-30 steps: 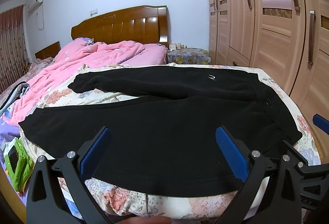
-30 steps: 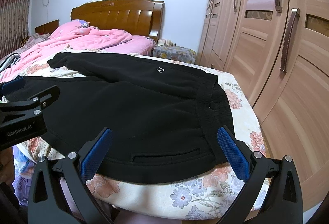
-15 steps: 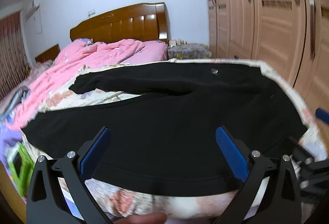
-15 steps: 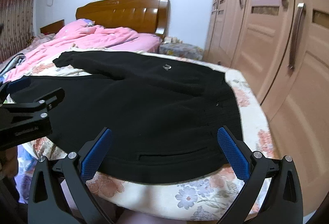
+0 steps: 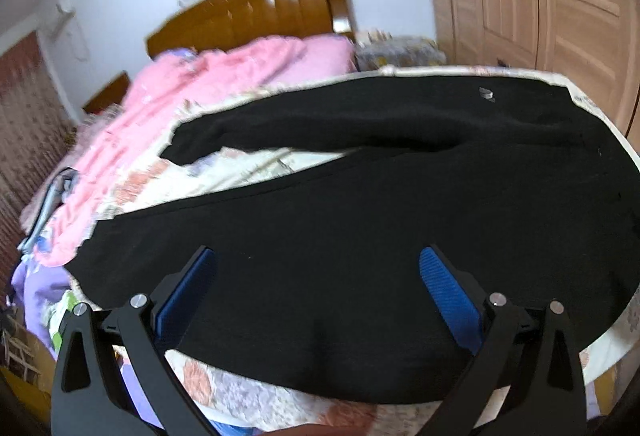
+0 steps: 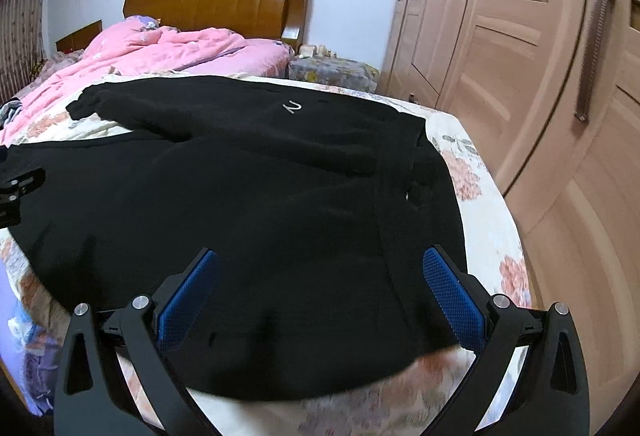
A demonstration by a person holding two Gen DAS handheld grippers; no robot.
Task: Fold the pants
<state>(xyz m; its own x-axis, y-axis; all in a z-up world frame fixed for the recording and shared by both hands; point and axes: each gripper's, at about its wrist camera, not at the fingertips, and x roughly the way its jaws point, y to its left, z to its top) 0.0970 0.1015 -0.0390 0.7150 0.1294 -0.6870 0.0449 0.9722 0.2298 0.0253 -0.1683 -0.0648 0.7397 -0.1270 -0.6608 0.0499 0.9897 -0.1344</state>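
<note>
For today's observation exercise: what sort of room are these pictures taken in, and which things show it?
Most likely a home bedroom. There is a bed with a wooden headboard and a pink quilt, and a tall wardrobe beside it. Black pants lie spread on the flowered sheet.

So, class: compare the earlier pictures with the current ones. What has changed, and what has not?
Both grippers have moved in closer over the near edge of the black pants; the left gripper and right gripper stay wide open, holding nothing. The pants still lie spread on the floral bedsheet, legs apart, unfolded.
</note>
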